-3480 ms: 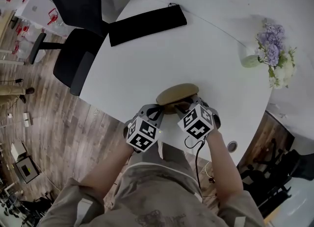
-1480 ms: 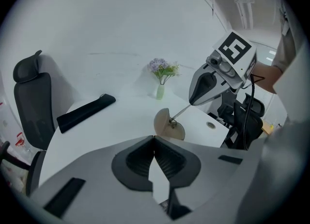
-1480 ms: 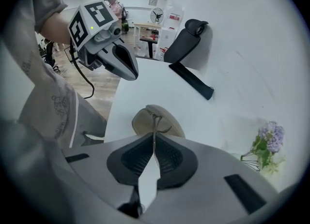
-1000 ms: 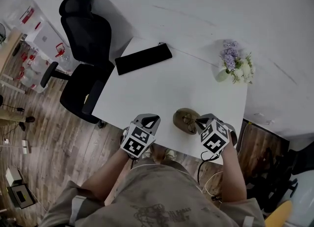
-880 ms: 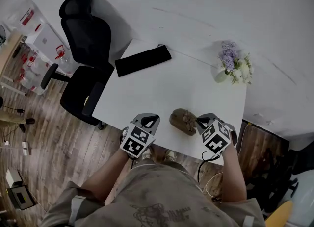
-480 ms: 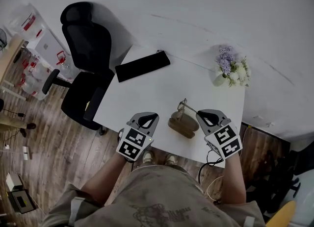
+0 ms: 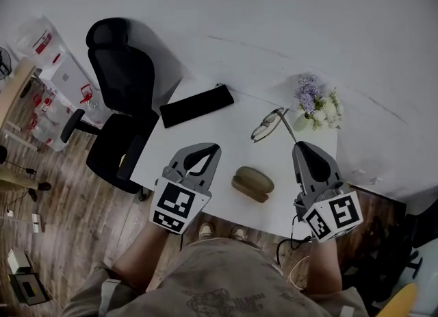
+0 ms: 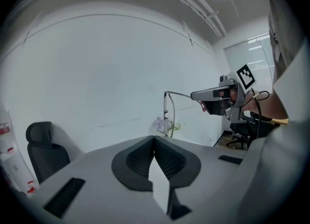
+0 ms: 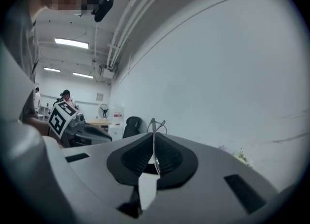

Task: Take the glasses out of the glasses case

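Pinching one slim temple arm of the thin wire-framed glasses [image 7: 268, 125], the right gripper [image 7: 300, 148] has its jaws closed almost fully on the metal. The right gripper view shows the arm running straight up between the ribbed black pads [image 9: 167, 156], with the rims poking out past the tips. From the left gripper view, the glasses [image 8: 168, 112] are in mid-air, the front frame pointing downward from the temple that the right gripper [image 8: 213, 95] grips.

They are well clear of the olive-brown oval glasses case [image 7: 252, 183], which lies on the white table [image 7: 222, 131] near its front edge, between the two grippers. I cannot tell whether its lid is up or down.

The left gripper [image 7: 211, 150] is held to the left of the case, apart from it; its jaws are pressed together with nothing between them.

A long black flat pouch [image 7: 196, 105] lies at the far left edge of the table. A vase of purple and white flowers [image 7: 314, 108] stands at the far right corner. A black office chair [image 7: 115, 107] stands on the wood floor [image 7: 55, 199] beside the table.
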Tool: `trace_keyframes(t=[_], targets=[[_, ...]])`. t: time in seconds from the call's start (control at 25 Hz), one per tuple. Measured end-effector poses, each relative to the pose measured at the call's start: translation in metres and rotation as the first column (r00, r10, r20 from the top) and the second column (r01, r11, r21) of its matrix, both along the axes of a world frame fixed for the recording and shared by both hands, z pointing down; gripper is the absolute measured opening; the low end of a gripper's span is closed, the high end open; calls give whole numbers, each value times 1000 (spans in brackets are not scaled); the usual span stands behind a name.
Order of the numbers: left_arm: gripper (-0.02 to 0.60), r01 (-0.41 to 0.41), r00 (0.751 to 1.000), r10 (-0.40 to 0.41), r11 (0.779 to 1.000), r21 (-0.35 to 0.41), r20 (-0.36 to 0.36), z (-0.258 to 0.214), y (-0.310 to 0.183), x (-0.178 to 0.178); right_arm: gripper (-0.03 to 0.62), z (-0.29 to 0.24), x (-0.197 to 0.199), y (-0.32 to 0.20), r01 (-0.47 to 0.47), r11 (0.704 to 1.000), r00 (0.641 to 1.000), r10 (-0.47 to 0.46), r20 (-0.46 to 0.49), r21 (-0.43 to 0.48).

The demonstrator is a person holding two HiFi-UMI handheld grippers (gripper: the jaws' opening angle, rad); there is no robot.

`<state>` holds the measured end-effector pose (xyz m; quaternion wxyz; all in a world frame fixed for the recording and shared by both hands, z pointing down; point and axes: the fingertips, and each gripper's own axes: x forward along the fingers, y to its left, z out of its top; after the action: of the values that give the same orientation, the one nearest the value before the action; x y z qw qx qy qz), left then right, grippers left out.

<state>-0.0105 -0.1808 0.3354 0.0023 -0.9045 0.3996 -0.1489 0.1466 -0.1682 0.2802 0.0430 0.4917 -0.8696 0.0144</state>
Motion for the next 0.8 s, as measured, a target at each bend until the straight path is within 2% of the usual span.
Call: trace_keyframes(t=[0.16,0.4,0.6,0.8], targets=[[17,1,999,2,996,88,-40,-42,0,4,40,-36,14,6,-70,993,991,58,122,97],[17,1,994,17,985,170,-106,-88,4,16,40,-81,32,21,-121,971,960,62,274,207],[17,6,992,22,977,215,-126,-111,9,19,40,-112,37,36,-129,939,953,28,303,319],[17,14,992,17,971,240,-127,-124,11,19,40,-127,37,43,-128,925,952,13,306,358]])
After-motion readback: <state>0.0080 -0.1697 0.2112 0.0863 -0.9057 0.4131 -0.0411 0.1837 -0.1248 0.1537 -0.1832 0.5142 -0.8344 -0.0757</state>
